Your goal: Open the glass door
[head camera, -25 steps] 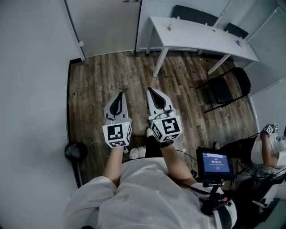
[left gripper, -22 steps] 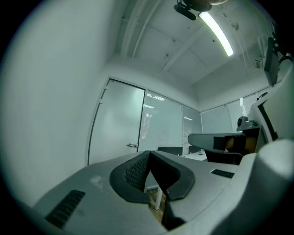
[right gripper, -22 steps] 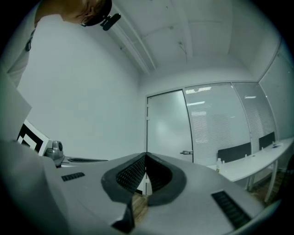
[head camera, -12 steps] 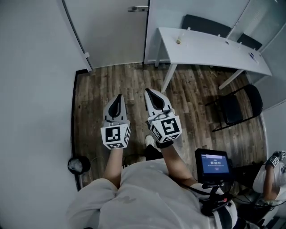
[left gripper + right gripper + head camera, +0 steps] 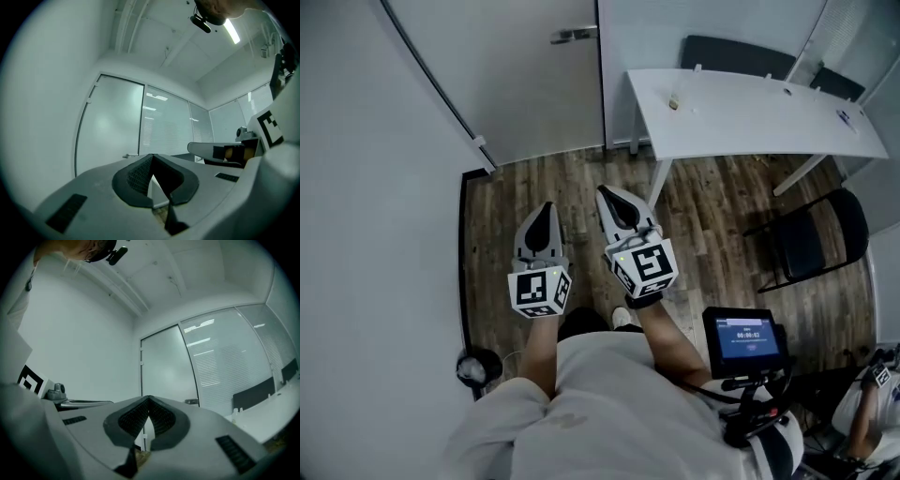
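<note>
The frosted glass door (image 5: 534,75) stands closed at the top of the head view, its metal lever handle (image 5: 574,35) near the right edge of the pane. My left gripper (image 5: 546,208) and right gripper (image 5: 609,194) are held side by side over the wood floor, pointing at the door and well short of it. Both are shut with nothing between the jaws. In the left gripper view the door (image 5: 112,126) and handle (image 5: 129,156) lie ahead beyond the shut jaw tips (image 5: 151,157). The right gripper view shows the door (image 5: 168,371) and handle (image 5: 191,401) past its shut tips (image 5: 149,399).
A white table (image 5: 750,112) stands to the right of the door, with a black chair (image 5: 811,239) beside it and another behind. A small screen (image 5: 743,340) sits at my right hip. A grey wall (image 5: 366,234) runs along the left, with a dark round object (image 5: 475,367) at its foot.
The door and its handle have drawn closer and lower in the head view. Both grippers moved forward toward it together, still shut.
</note>
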### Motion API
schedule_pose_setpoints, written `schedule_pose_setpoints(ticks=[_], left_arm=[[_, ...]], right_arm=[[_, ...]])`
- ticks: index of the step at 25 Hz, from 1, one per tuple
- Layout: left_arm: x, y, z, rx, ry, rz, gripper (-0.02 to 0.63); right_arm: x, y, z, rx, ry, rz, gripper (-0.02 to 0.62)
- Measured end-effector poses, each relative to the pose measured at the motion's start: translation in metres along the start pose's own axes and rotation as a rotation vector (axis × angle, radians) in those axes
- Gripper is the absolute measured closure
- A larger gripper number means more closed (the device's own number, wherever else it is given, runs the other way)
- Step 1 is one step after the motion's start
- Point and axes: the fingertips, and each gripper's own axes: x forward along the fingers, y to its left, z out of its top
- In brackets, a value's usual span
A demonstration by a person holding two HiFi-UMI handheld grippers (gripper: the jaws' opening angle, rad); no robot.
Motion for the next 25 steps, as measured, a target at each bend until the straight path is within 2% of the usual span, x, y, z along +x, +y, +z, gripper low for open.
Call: schedule_pose_setpoints(ticks=[5,11,14,20,25], left_arm=[[0.041,0.018,-0.022,-0.015,0.044,0.004,0.603],[0.118,0.051,-0.042,-0.028,0.054,-0.067,0.603],[0.161,0.087,-0.044,-0.039,0.041,-0.094,0.603],[0.237,0.187,-0.031,-0.086,-0.012,-0.11,0.603],[0.285,0.231,-0.03,-0.08,-0.011,-0.153,0.603]], right_arm=[[0.033,-0.016,-0.025,0.024,0.036,0.017,0.592],[0.108,-0.052,-0.04,-0.001,0.044,-0.027,0.592],[0.163,-0.065,-0.046,-0.006,0.039,-0.045,0.592],[0.289,-0.054,-0.041,-0.04,0.009,-0.021,0.592],[0.359,-0.071,-0.048,-0.032,0.026,-0.063,0.592]])
